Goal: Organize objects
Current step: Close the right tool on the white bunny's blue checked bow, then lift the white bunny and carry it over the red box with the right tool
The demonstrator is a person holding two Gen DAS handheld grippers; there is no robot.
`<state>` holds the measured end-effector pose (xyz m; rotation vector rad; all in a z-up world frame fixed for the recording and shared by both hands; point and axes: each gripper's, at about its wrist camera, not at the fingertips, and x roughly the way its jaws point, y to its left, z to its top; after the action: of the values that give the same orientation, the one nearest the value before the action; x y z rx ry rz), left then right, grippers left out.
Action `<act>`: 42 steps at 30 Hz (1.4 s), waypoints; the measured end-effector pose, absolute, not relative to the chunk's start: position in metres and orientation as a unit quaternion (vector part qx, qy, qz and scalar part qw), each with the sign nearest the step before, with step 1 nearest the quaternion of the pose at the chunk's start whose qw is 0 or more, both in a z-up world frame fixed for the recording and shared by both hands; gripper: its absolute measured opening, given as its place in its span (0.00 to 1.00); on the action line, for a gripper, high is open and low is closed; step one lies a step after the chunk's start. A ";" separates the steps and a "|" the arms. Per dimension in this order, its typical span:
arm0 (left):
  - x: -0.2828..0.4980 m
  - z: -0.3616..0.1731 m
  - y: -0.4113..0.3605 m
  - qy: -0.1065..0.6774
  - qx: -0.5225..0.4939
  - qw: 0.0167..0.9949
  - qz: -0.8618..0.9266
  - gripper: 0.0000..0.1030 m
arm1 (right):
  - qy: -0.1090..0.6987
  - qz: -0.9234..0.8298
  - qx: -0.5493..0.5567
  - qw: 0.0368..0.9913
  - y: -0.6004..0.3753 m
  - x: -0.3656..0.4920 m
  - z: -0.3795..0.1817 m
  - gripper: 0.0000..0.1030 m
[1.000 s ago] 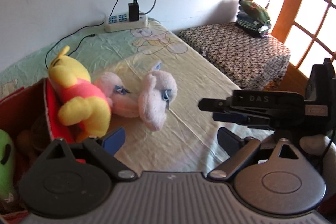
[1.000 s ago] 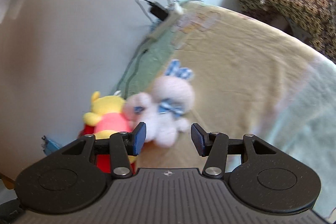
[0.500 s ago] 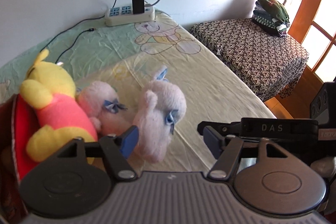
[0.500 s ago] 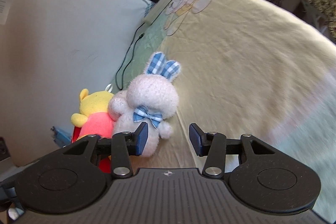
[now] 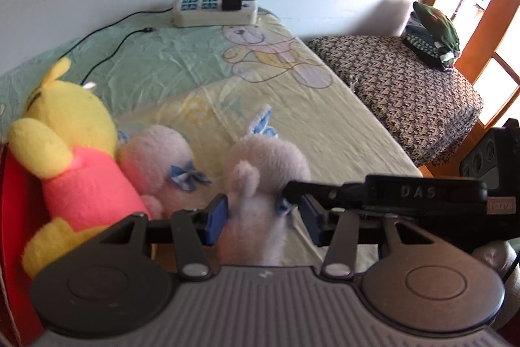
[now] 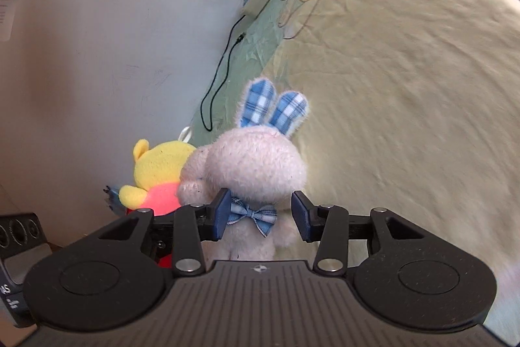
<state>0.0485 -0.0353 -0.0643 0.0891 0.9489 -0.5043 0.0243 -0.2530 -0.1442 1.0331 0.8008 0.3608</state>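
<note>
A pale pink plush bunny (image 6: 256, 165) with blue plaid ears and a blue bow lies on the bed. My right gripper (image 6: 261, 217) is open, its jaws on either side of the bunny's neck. In the left wrist view my left gripper (image 5: 265, 217) is open around the same bunny's (image 5: 263, 171) body. A second pink plush (image 5: 162, 158) lies beside it, against a yellow bear in a pink shirt (image 5: 65, 145), which also shows in the right wrist view (image 6: 156, 174). The right gripper's arm (image 5: 406, 194) crosses in front of the left one.
A red box (image 5: 6, 217) stands at the left under the bear. A power strip (image 5: 214, 12) with a black charger and cables lies by the wall. A patterned stool (image 5: 406, 86) with folded clothes (image 5: 432, 31) stands to the right of the bed.
Both grippers have moved forward onto the bunny; their open jaws now straddle it. The plush toys have not moved.
</note>
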 end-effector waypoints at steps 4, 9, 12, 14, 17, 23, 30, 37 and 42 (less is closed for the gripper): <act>0.055 -0.074 -0.037 0.464 0.052 0.852 -0.237 0.51 | 0.364 0.184 0.467 0.785 -0.250 0.037 -0.145 0.48; 0.058 -0.077 -0.047 0.462 0.068 0.854 -0.229 0.49 | 0.359 0.194 0.449 0.795 -0.243 0.050 -0.146 0.51; 0.060 -0.079 -0.048 0.467 0.067 0.853 -0.225 0.49 | 0.360 0.198 0.449 0.793 -0.244 0.053 -0.148 0.50; 0.057 -0.077 -0.051 0.464 0.072 0.854 -0.224 0.48 | 0.362 0.199 0.450 0.792 -0.246 0.053 -0.148 0.45; 0.050 -0.073 -0.055 0.460 0.073 0.855 -0.228 0.48 | 0.363 0.200 0.453 0.790 -0.250 0.048 -0.146 0.40; 0.028 -0.061 -0.064 0.449 0.070 0.855 -0.250 0.48 | 0.355 0.194 0.460 0.790 -0.259 0.026 -0.138 0.39; -0.007 -0.048 -0.063 0.436 0.060 0.856 -0.271 0.48 | 0.353 0.185 0.468 0.789 -0.265 -0.008 -0.126 0.39; -0.038 -0.024 -0.045 0.397 0.053 0.874 -0.276 0.48 | 0.322 0.197 0.446 0.812 -0.252 -0.031 -0.101 0.39; -0.055 -0.005 -0.016 0.366 0.037 0.888 -0.275 0.48 | 0.298 0.215 0.421 0.829 -0.230 -0.039 -0.078 0.39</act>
<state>-0.0550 -0.0158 -0.0053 0.0770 0.7615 -0.5706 -0.0387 -0.2303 -0.0776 0.8926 0.6329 0.4558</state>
